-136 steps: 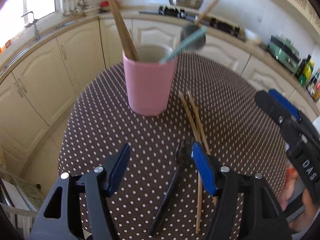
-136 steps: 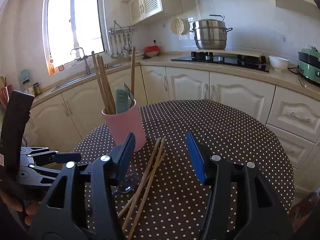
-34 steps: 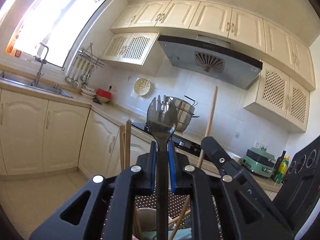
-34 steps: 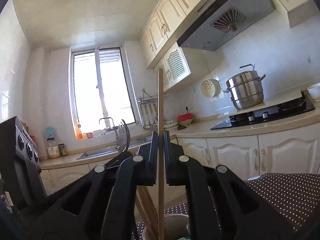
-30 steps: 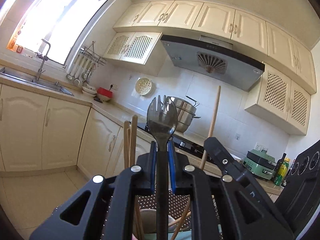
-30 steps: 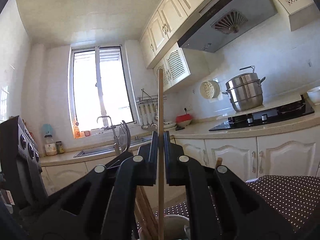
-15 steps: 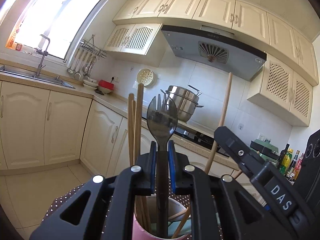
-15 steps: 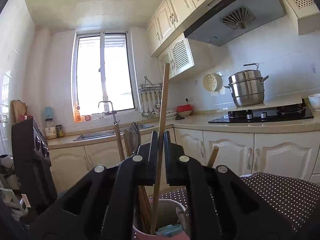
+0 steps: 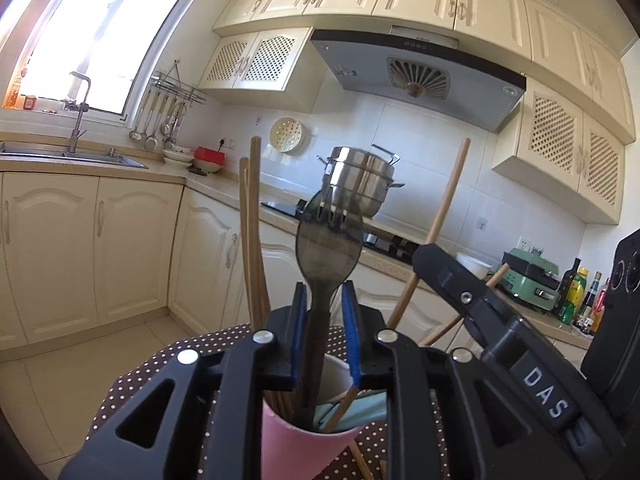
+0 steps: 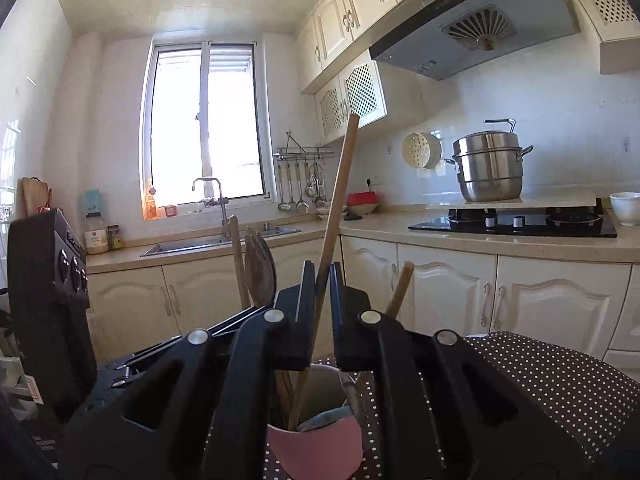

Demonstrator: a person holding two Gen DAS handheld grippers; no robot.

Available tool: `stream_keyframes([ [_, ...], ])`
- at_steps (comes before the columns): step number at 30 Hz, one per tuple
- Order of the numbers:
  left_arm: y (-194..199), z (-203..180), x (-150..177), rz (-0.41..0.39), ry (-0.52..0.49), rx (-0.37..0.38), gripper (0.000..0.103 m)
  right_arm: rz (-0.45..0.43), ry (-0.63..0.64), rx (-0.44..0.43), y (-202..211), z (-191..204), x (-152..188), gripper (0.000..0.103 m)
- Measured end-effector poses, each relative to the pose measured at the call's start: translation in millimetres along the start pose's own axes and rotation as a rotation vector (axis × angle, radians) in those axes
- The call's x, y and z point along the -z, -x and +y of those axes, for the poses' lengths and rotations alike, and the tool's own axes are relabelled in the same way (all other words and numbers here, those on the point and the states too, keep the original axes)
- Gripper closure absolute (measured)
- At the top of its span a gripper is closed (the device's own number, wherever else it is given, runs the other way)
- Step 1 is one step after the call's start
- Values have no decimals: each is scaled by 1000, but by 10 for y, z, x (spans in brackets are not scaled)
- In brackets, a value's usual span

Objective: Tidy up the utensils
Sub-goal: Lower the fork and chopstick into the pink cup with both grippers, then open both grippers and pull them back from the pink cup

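Note:
A pink cup (image 9: 296,448) stands on the dotted table and holds chopsticks, a teal utensil and more. My left gripper (image 9: 324,312) stands above it with its jaws slightly parted around a dark spork (image 9: 330,236), whose handle reaches down into the cup. My right gripper (image 10: 320,280) is just open around a wooden chopstick (image 10: 340,184) that leans with its lower end inside the cup (image 10: 316,452). The right gripper's body (image 9: 504,340) shows in the left wrist view.
The table has a brown white-dotted cloth (image 10: 560,372). More chopsticks (image 9: 252,220) stand in the cup. Cream kitchen cabinets, a sink (image 10: 216,240), a hob with a steel pot (image 10: 490,172) and a range hood lie behind.
Both grippers have come down to the cup with the spork and chopstick, whose ends now sit inside it. Both sets of jaws have parted slightly; the chopstick now leans.

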State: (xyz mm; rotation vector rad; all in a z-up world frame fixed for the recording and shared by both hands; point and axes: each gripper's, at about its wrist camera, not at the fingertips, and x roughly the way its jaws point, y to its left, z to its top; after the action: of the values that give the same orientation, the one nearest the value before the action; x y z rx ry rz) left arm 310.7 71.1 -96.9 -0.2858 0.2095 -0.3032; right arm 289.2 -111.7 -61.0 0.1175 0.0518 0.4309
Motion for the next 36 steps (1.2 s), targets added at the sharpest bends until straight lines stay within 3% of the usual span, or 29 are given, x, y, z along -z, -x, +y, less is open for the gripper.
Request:
stream_keyframes([
  [2,16,28,6,9,17,-2,69,7,-7,9,21,-22,0,94],
  [11,221,74,-46,-8,51,-32,45,24,-5,23,112,-15,-44,94],
  [19,411,69,-108,2,37,-109,41,65,27,47,126,74,-30,93],
  [28,655,-10,-187,19,28,-125,39,54,42,78,331,178,-122,69],
  [29,684,-21,-192,21,28,-122,38,50,45,82,366,187,-141,62],
  [36,891,-195,-218,38,3,-116,35,30,54,107,649,209,-234,57],
])
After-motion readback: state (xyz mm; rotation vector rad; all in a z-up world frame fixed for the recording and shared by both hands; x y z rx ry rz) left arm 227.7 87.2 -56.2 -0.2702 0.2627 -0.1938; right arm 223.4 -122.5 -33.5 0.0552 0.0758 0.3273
